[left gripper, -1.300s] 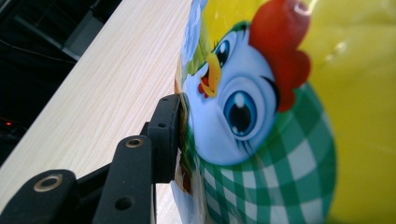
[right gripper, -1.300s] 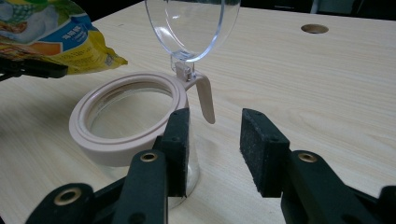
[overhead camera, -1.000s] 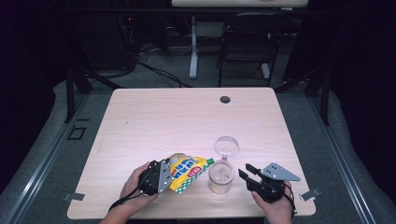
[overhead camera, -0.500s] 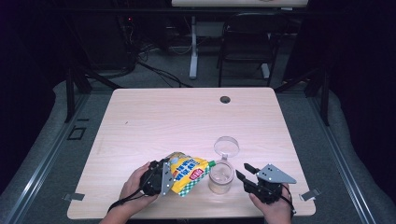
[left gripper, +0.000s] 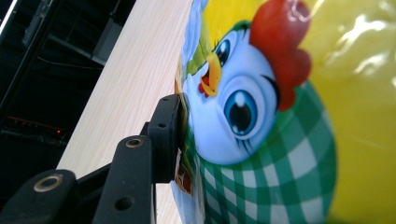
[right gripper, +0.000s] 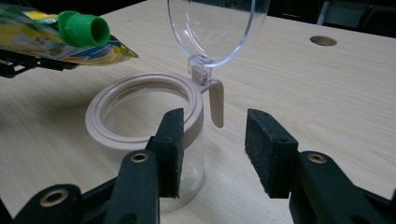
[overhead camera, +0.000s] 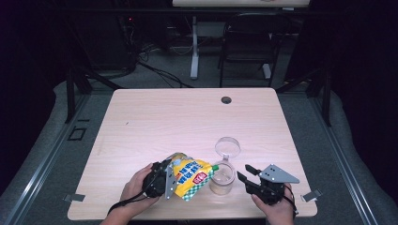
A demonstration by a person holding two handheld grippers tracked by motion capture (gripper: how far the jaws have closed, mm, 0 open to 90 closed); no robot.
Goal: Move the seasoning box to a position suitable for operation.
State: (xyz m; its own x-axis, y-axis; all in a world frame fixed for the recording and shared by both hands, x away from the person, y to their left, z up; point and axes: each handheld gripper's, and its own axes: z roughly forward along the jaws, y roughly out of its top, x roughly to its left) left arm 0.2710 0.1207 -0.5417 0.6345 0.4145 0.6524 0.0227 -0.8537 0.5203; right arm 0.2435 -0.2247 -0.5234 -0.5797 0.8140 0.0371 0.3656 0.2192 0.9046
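Left gripper (overhead camera: 165, 180): clamped on the yellow pouch (overhead camera: 190, 172), held at the near table edge
Pouch axis: long axis lies left-right, green spout (overhead camera: 215, 167) pointing right at the jar (overhead camera: 222, 178)
Pour tip: I'd tilt the spout down over the jar mouth, lid (overhead camera: 228, 146) hinged back
Right gripper (overhead camera: 247, 180): jaws apart, empty, just right of the jar

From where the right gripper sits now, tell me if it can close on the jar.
Probably yes. The right gripper is open, its jaws apart beside the jar with bare table between. The pouch held by the left gripper hangs over the far side, clear of that path.
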